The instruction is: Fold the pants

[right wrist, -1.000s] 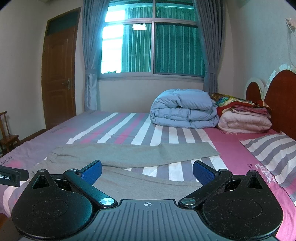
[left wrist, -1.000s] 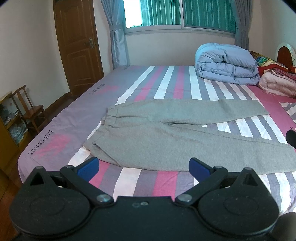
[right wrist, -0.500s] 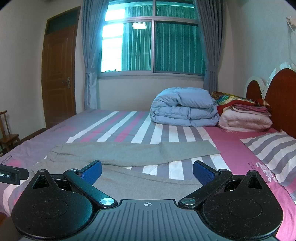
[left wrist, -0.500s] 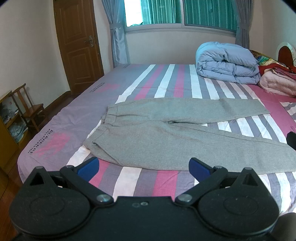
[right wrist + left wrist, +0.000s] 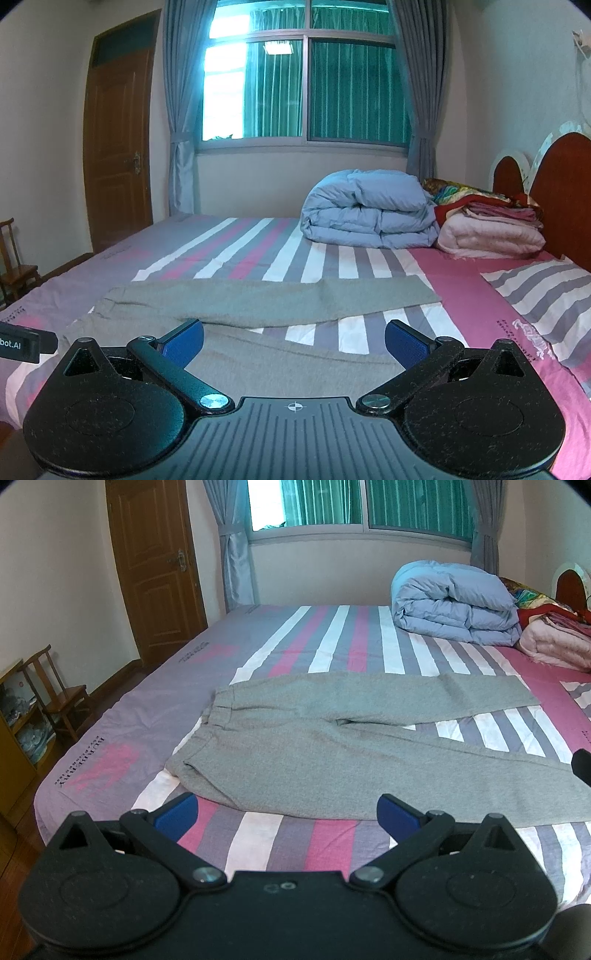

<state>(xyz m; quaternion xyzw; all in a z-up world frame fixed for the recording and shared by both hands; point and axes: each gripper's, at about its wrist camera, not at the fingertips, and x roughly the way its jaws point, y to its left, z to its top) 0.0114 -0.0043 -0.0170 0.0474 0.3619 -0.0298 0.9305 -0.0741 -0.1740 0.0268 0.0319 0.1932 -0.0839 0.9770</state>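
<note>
1. The grey pants point(image 5: 332, 746) lie spread flat mid-frame on the striped bed point(image 5: 122, 716), legs apart, ready for a first fold.
2. The left gripper point(image 5: 288, 808) and the right gripper point(image 5: 293, 338) hover at the bottom of frame, fingers released and empty.

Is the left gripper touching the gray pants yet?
Apart. Left wrist view: left gripper is open, with striped bedsheet visible between it and the pants.

1 grey pants point(image 5: 332, 746) ahead of both grippers; 1 blue duvet point(image 5: 454, 602) far ahead-right; 1 stack of folded blankets point(image 5: 491, 229) beside it; 1 chair point(image 5: 55, 698) left; 1 door point(image 5: 155, 561).
</note>
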